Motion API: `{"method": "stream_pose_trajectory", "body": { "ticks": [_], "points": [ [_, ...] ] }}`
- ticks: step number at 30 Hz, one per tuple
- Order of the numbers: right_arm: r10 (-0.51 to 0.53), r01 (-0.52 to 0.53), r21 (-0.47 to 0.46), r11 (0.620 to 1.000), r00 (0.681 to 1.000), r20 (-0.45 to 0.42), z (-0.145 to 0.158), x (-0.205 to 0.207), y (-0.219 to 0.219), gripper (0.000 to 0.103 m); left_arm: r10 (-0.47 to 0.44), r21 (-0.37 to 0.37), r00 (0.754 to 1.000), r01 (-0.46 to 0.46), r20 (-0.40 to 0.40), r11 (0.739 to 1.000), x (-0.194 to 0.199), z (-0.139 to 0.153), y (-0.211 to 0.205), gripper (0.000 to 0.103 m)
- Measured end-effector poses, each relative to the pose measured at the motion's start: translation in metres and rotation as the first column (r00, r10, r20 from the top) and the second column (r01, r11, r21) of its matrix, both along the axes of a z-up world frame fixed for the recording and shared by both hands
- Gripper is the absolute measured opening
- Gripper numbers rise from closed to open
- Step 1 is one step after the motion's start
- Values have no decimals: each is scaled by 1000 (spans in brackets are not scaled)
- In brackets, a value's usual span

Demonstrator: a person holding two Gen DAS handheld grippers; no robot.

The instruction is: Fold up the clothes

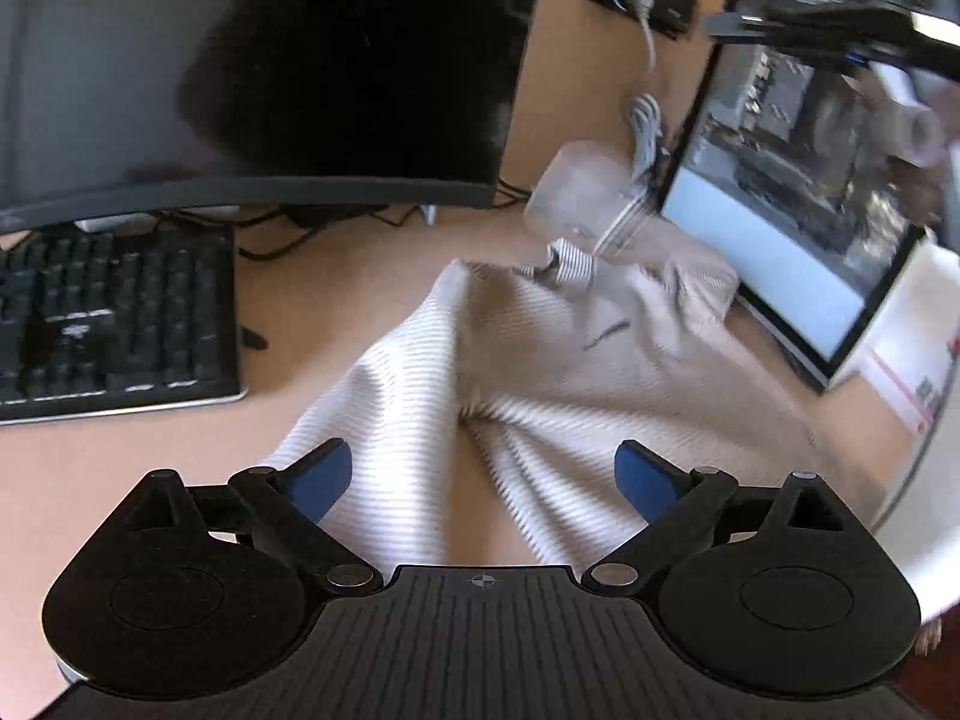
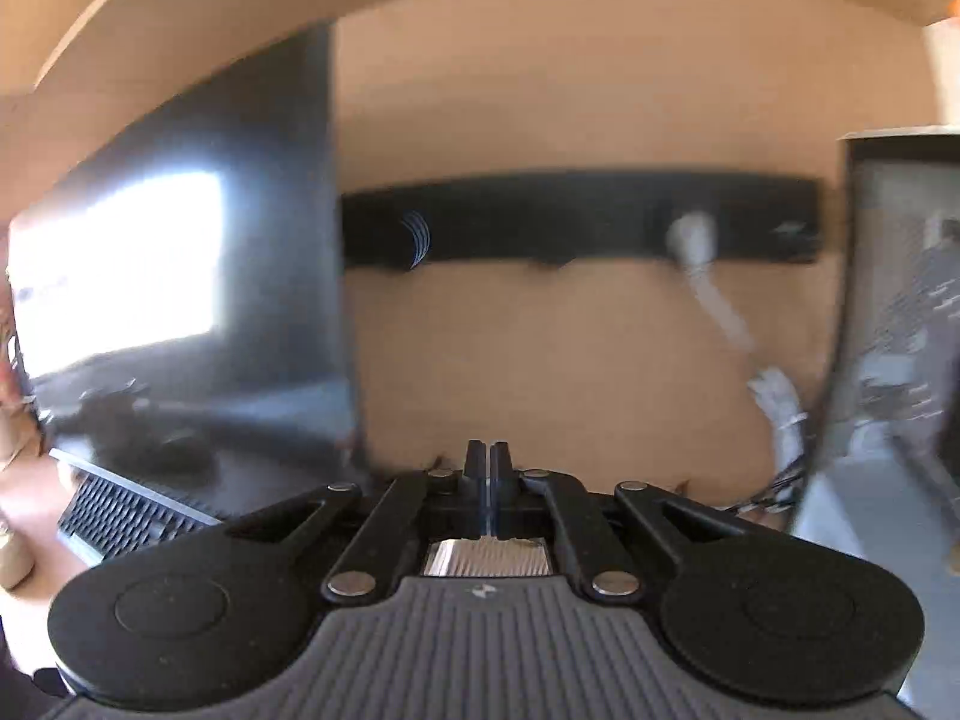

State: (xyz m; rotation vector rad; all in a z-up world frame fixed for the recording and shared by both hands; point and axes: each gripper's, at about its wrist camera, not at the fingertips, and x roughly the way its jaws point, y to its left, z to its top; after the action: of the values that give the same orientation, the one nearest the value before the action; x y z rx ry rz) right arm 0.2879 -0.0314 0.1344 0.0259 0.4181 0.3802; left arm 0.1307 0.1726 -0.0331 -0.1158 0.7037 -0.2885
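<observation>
cream ribbed shorts (image 1: 540,372) with a striped waistband, black keyboard (image 1: 114,318), blue gripper pads (image 1: 321,477), peach-tan desk (image 1: 336,288)

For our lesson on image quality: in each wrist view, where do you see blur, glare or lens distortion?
Left wrist view: the laptop and the things at the top right are smeared by motion, the striped garment less so; the monitor edge bows from the fisheye. Right wrist view: blurred nearly throughout, with a white glare patch on the monitor; only the claw is sharp.
</observation>
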Motion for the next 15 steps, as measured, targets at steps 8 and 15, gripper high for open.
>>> {"method": "stream_pose_trajectory", "body": {
  "ticks": [8,15],
  "points": [
    [57,-59,-11,998,994,-94,-49,9,32,4,-63,218,997,69,-33,973,-43,-11,17,99],
    [20,-43,-178,983,992,-124,-111,-24,50,56,-171,380,983,185,-69,906,-72,-11,33,99]
  ]
}}
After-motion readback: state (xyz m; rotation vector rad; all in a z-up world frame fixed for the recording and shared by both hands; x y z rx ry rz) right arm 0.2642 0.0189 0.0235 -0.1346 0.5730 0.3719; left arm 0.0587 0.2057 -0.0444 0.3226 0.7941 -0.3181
